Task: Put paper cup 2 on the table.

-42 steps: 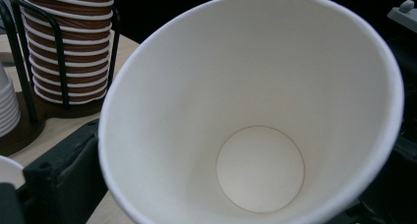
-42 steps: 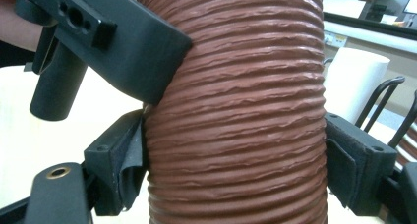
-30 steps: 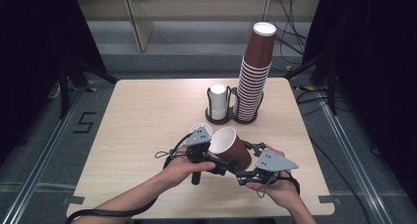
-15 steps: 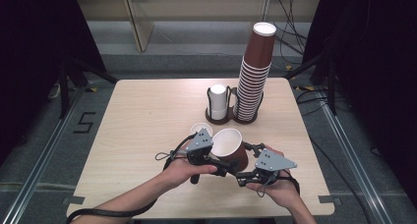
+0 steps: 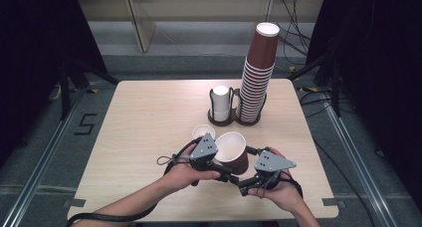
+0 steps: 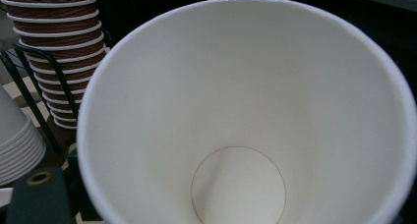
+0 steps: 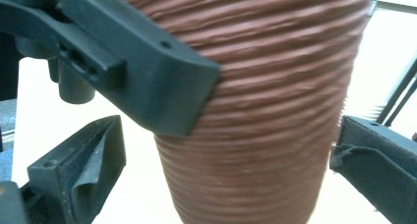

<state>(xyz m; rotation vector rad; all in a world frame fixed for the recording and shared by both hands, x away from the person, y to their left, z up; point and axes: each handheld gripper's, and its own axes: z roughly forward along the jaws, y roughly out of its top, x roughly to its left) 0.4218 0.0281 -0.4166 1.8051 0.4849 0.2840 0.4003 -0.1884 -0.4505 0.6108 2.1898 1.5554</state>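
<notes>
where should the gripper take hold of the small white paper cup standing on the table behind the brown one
Grip the small white paper cup at its rim, coming down from above with one jaw inside its open mouth and one outside. It stands upright, mouth up, on the wooden table, and the brown ribbed paper cup held beside it crowds a sideways approach.

The jaws of the left gripper [image 5: 222, 163] have been closed onto the ribbed brown paper cup [image 5: 234, 155], while those of the right gripper [image 7: 223, 175] have been opened off it.
</notes>
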